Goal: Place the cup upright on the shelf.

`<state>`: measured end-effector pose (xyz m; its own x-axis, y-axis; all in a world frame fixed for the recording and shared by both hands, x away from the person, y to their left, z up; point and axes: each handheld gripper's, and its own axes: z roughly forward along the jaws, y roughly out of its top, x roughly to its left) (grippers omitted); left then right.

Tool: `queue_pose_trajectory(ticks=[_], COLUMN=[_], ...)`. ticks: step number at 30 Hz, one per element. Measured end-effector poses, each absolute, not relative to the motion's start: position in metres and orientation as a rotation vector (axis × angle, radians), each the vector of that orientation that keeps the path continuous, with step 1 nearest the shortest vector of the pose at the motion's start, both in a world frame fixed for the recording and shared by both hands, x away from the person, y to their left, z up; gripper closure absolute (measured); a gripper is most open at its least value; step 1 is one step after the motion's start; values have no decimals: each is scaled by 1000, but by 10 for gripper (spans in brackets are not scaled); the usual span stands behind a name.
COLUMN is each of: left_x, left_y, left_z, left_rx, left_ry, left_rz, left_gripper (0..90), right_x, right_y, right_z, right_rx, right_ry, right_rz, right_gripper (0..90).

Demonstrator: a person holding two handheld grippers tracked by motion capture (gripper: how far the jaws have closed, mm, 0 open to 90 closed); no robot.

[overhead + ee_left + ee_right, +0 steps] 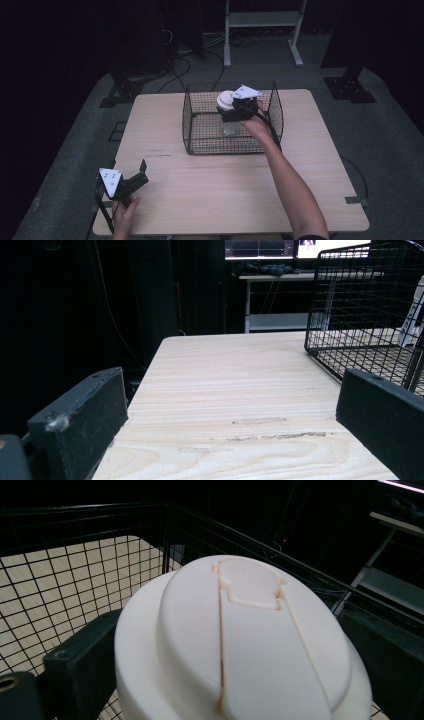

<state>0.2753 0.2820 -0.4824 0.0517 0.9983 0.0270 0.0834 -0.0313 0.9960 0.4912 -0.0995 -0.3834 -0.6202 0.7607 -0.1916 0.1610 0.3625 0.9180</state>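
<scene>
Carefully, we are holding the clear jar with the cream flip-top lid [226, 102] in the right hand-held gripper [231, 114], jaws clamped around it, inside the black wire basket [200, 146]. We are keeping it upright, clear of the mesh. The left hand-held gripper [137, 176] is resting wide open and empty on the pale wooden table [225, 190].

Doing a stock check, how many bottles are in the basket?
1: a bottle with a white cap, held in the right claw inside the basket. Others could hide behind the hand.
</scene>
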Motion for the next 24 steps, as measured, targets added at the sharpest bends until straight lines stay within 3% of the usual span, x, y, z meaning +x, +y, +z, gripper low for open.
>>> queue_pose_trajectory(ticks=[24], left_x=[276], left_y=[282], left_z=[-482], left_rx=[1316], left_ry=[1223], left_rz=[1154], left_gripper=[0], right_x=[486], right_y=[-102], right_z=[-373], right_rx=[792], right_ry=[1961], right_rz=[1313], right_gripper=[24])
